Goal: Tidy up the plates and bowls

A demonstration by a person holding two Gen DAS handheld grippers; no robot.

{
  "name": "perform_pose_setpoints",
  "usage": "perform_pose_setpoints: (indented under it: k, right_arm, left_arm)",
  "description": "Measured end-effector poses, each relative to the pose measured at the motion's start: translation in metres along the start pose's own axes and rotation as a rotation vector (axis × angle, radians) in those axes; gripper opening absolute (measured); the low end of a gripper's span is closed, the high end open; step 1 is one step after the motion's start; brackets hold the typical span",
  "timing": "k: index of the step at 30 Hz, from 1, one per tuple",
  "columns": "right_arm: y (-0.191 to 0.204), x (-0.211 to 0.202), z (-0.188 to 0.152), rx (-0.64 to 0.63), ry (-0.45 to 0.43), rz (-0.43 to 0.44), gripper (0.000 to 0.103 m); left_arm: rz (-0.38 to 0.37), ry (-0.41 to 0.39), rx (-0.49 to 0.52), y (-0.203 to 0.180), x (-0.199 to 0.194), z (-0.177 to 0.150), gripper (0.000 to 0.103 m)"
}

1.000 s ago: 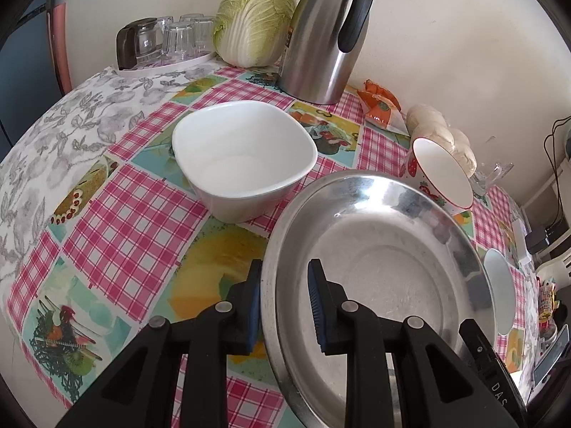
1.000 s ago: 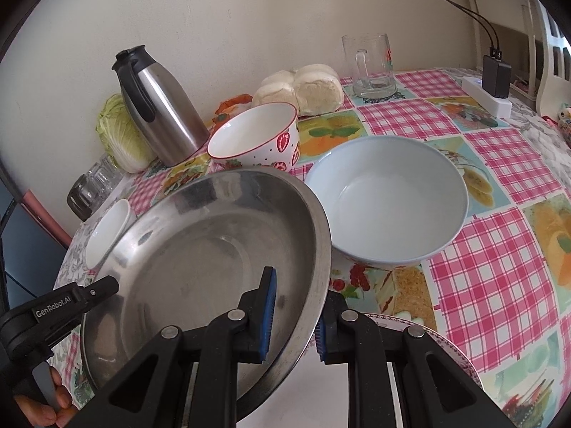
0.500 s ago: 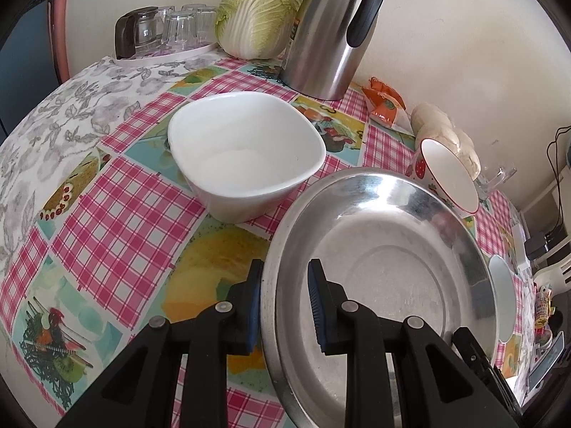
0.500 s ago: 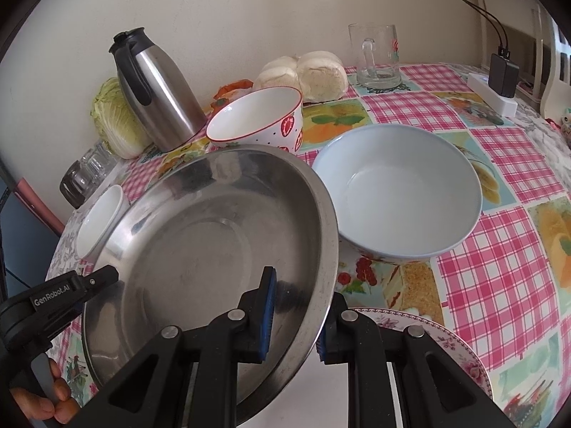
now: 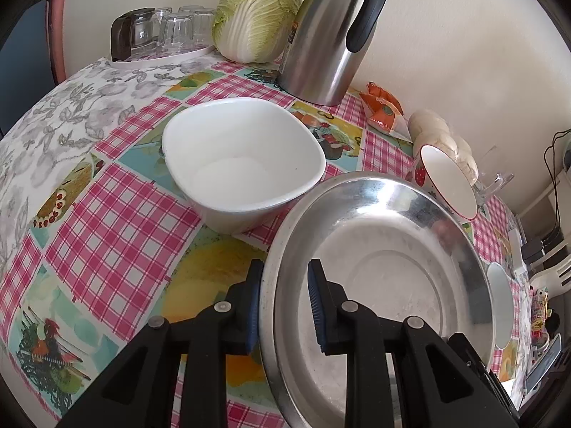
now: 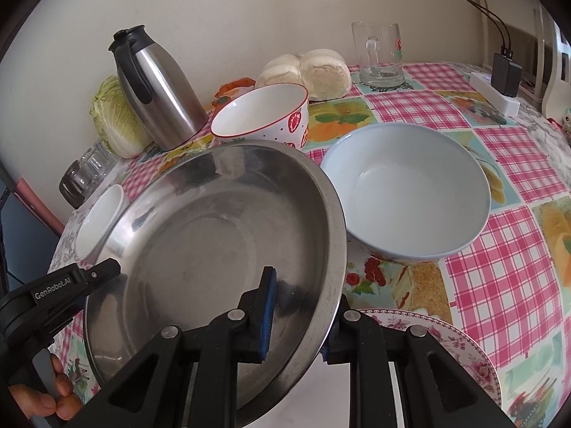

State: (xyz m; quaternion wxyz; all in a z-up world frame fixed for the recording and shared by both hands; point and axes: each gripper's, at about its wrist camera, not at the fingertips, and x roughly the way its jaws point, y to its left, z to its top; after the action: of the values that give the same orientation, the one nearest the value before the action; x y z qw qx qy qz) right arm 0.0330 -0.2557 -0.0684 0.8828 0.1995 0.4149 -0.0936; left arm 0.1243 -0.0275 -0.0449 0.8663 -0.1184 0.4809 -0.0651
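A wide steel plate (image 5: pixel 385 278) (image 6: pixel 214 242) is held at two sides. My left gripper (image 5: pixel 284 306) is shut on its left rim, and my right gripper (image 6: pixel 299 324) is shut on its right rim. The plate looks raised and slightly tilted over the tablecloth. Left of it stands a white squarish bowl (image 5: pixel 242 171) (image 6: pixel 100 221). A strawberry-patterned bowl (image 6: pixel 264 117) (image 5: pixel 446 182) sits behind it, and a pale blue bowl (image 6: pixel 407 192) to its right. A floral plate (image 6: pixel 446 342) lies under my right gripper.
Along the wall stand a steel thermos jug (image 5: pixel 332 35), a cabbage (image 5: pixel 257 14), a tray of glasses (image 5: pixel 164 32), buns (image 6: pixel 314 67) and a glass mug (image 6: pixel 378 53). A power strip (image 6: pixel 499 96) lies far right. A hand (image 6: pixel 46 403) grips the left tool.
Both grippers keep their hold on the steel plate. The scene has shifted only slightly in both views.
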Motion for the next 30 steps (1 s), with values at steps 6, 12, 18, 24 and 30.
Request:
perform_pose_setpoints:
  k: [6, 12, 18, 24, 30]
  right_arm:
    - [-0.003, 0.000, 0.001, 0.016, 0.006, -0.002, 0.030]
    - [-0.007, -0.008, 0.003, 0.037, -0.011, -0.002, 0.043]
    - [-0.006, -0.017, 0.005, 0.030, -0.040, -0.006, 0.061]
    - [-0.004, -0.021, 0.007, 0.022, -0.058, 0.000, 0.073]
    - [-0.003, -0.022, 0.008, 0.006, -0.070, 0.005, 0.086]
  left_arm:
    - [-0.006, 0.022, 0.001, 0.000, 0.001, 0.000, 0.028]
    - [-0.002, -0.011, 0.030, -0.005, -0.011, 0.001, 0.049]
    - [0.010, -0.033, 0.065, -0.011, -0.021, 0.004, 0.069]
    - [0.053, -0.054, 0.093, -0.015, -0.025, 0.005, 0.082]
    - [0.084, -0.067, 0.124, -0.018, -0.025, 0.004, 0.090]
